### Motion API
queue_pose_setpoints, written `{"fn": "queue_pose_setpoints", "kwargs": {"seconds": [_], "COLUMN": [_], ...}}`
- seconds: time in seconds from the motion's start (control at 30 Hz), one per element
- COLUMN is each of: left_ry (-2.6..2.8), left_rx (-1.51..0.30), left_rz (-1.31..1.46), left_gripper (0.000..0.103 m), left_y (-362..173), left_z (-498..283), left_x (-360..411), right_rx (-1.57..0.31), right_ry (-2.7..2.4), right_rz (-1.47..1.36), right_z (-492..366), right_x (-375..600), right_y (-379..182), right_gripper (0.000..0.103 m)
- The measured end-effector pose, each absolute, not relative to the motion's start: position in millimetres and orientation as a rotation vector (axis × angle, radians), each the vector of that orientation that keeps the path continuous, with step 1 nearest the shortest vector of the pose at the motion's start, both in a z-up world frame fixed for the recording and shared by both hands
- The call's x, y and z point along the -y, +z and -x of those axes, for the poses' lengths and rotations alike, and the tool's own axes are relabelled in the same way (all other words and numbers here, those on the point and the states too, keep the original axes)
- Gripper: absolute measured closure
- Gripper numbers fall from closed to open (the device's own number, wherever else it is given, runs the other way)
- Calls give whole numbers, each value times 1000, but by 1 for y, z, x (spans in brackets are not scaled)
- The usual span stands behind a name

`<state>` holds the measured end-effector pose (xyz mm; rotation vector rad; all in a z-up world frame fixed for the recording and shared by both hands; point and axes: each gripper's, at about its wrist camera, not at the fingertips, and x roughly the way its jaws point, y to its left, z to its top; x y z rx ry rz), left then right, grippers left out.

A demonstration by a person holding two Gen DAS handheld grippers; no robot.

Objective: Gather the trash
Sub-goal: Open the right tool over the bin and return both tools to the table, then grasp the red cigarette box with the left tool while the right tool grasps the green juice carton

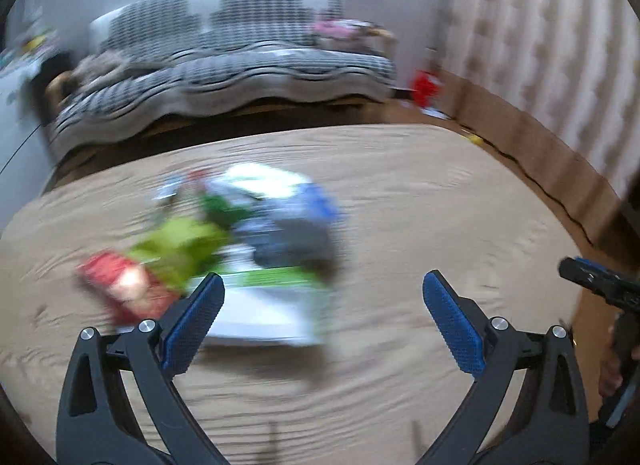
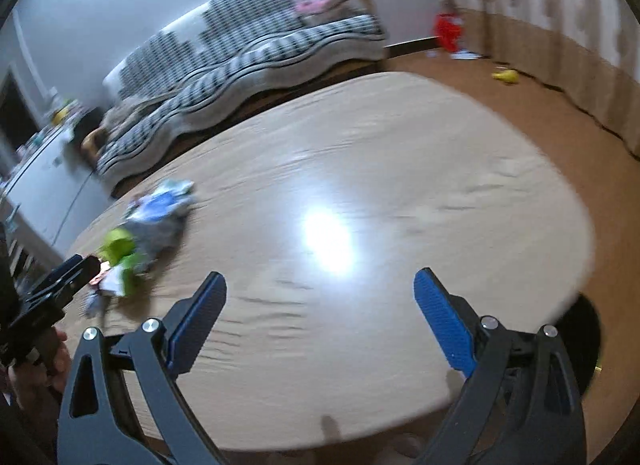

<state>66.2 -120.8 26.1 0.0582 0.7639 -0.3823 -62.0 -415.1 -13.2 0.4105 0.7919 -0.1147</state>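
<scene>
Oval wooden table (image 2: 400, 153) bearing blurred wrapper pile (image 1: 240, 241); striped sofa (image 1: 224, 65) behind. Left gripper (image 1: 323, 285) and right gripper (image 2: 320, 285) both spread wide, empty.

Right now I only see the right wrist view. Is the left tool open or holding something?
Observer: The left tool is open and holds nothing.
Operator: What is nearest to it?
Observer: A flat white piece, too blurred to name, lies just ahead of its left finger.
Operator: Is the pile centred between the fingers?
Observer: No, the pile sits left of the tool's midline.
</scene>
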Motion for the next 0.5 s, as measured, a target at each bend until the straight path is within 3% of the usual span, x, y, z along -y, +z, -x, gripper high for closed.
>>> {"fn": "queue_pose_setpoints", "kwargs": {"seconds": [0.17, 0.5], "left_ry": [-220, -137], "left_rx": [-768, -819], "left_rz": [69, 209], "left_gripper": [7, 7], "left_y": [23, 0], "left_z": [-84, -113], "left_x": [20, -52], "right_rx": [-845, -941], "right_ry": [17, 233], "right_rz": [-366, -397], "right_z": [8, -54], "right_x": [333, 227], "right_y": [-17, -39], "right_gripper": [11, 12]}}
